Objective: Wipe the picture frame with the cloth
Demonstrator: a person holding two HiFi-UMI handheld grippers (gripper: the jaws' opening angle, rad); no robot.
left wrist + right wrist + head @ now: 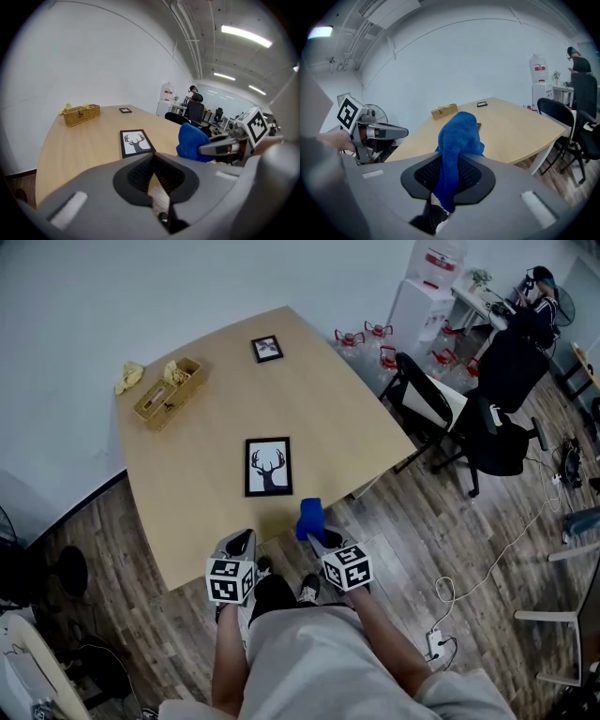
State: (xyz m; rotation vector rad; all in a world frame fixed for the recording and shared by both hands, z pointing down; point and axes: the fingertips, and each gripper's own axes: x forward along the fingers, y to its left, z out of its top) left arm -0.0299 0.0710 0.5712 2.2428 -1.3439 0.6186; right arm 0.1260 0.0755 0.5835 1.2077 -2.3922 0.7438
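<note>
The picture frame [268, 466], black-rimmed with a deer print, lies flat on the wooden table [206, 512] in front of me, and also shows in the left gripper view [137, 142]. A blue cloth [310, 517] stands bunched up in my right gripper [312, 532], whose jaws are shut on it [457, 161]; it hangs just off the table's near edge, right of the frame. My left gripper [242, 538] hovers at the near edge, jaws shut [153, 157] with nothing in them. In the right gripper view the cloth [457, 136] hides most of the frame.
At the table's far left stand a wicker basket [169, 393] and a yellow rag [128, 376]. A small second frame [267, 349] lies at the far side. Office chairs [487, 418] and water bottles [361, 338] stand to the right, where a person [534, 306] sits.
</note>
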